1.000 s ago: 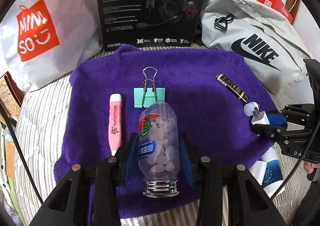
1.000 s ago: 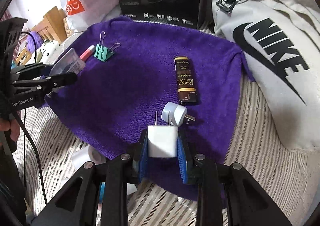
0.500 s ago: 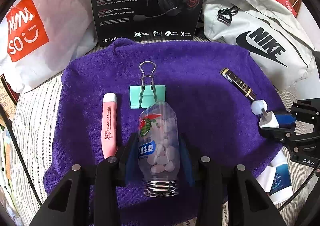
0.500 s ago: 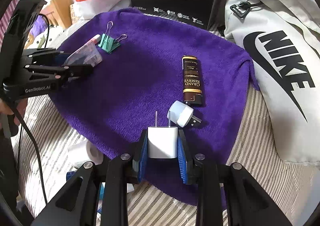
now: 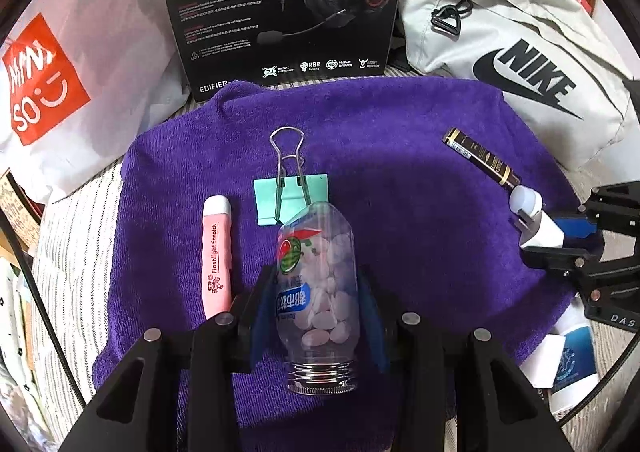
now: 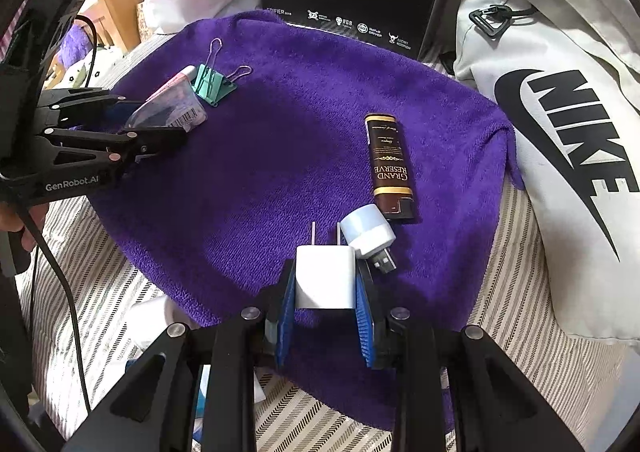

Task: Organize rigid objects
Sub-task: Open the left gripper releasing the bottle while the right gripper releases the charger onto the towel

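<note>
Left gripper (image 5: 318,292) has its blue pads closed against the sides of a clear plastic bottle (image 5: 318,284), held with its threaded, capless neck toward the camera and its base pointing away over the purple towel (image 5: 400,180). Inside the bottle lies a heap of pale, oval tablets, filling much of its length. Just past the bottle's base sits a mint-green binder clip (image 5: 291,194) with its wire handles pointing away, and left of the bottle a pink flashlight stick (image 5: 217,256) lies lengthwise on the towel.

Right gripper (image 6: 325,284) is nearly shut, its pads clamped on a white wall charger (image 6: 325,276) whose two prongs point forward. Touching the charger's right side is a small white USB night light (image 6: 368,230), and just beyond that lies a brown lighter (image 6: 390,164).

Around the towel are a black headset box (image 5: 280,4), a grey Nike bag (image 5: 512,52) and a white Miniso bag (image 5: 52,68) on striped bedding (image 6: 508,292).

Compared with a second ago, both grips are unchanged; the left view has shifted slightly, so the towel and clip sit a little farther off.
</note>
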The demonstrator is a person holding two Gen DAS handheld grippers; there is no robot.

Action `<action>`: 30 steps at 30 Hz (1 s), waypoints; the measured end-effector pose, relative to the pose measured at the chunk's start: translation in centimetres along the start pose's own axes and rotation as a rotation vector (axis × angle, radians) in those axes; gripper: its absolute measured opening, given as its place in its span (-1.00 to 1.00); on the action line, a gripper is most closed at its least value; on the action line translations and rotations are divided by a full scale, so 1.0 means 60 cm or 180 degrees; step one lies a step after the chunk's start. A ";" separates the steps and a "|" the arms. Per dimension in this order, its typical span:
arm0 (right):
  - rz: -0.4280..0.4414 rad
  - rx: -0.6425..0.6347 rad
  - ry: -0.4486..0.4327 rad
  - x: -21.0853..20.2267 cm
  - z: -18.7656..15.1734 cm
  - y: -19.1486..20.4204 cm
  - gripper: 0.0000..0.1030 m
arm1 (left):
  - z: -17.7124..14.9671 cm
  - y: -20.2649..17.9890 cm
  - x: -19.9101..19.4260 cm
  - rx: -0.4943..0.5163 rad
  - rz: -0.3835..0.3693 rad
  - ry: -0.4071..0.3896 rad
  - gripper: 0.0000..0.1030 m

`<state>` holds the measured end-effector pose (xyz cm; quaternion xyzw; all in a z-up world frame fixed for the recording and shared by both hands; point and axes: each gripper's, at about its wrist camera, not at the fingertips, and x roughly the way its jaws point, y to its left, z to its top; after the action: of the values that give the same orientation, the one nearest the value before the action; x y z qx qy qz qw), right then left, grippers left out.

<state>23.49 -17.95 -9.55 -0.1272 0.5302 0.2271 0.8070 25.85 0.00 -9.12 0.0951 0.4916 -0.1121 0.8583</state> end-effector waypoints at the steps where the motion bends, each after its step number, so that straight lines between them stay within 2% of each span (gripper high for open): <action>1: 0.0000 -0.0003 -0.0002 0.000 0.000 0.000 -0.47 | -0.001 0.000 -0.001 -0.0001 0.0002 -0.0003 -0.24; 10: 0.0074 0.0004 -0.0013 0.000 -0.001 -0.006 -0.45 | -0.009 -0.006 -0.009 0.0007 0.0030 0.0001 -0.23; 13: 0.0090 0.0040 -0.0004 -0.003 -0.003 -0.009 -0.42 | -0.008 -0.007 -0.012 0.0002 0.0022 0.0037 -0.17; 15: 0.0078 0.0087 0.0009 -0.005 -0.005 -0.013 -0.32 | -0.007 -0.009 -0.013 0.0003 0.0015 0.0062 -0.03; 18: 0.0004 0.0149 0.0012 -0.009 -0.011 -0.022 0.02 | -0.007 -0.013 -0.016 -0.0008 -0.0052 0.0092 0.16; 23: 0.0042 0.0206 -0.0036 -0.024 -0.018 -0.024 0.02 | -0.010 -0.021 -0.022 -0.0034 -0.0085 0.0144 0.18; 30: -0.0034 0.0323 -0.0122 -0.061 -0.033 -0.024 0.07 | -0.019 -0.029 -0.070 -0.0109 -0.0085 -0.0037 0.50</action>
<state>21.39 -20.93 -7.07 -0.0845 0.5247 0.1980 0.8236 22.36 -0.94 -6.17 0.0731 0.4897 -0.1156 0.8611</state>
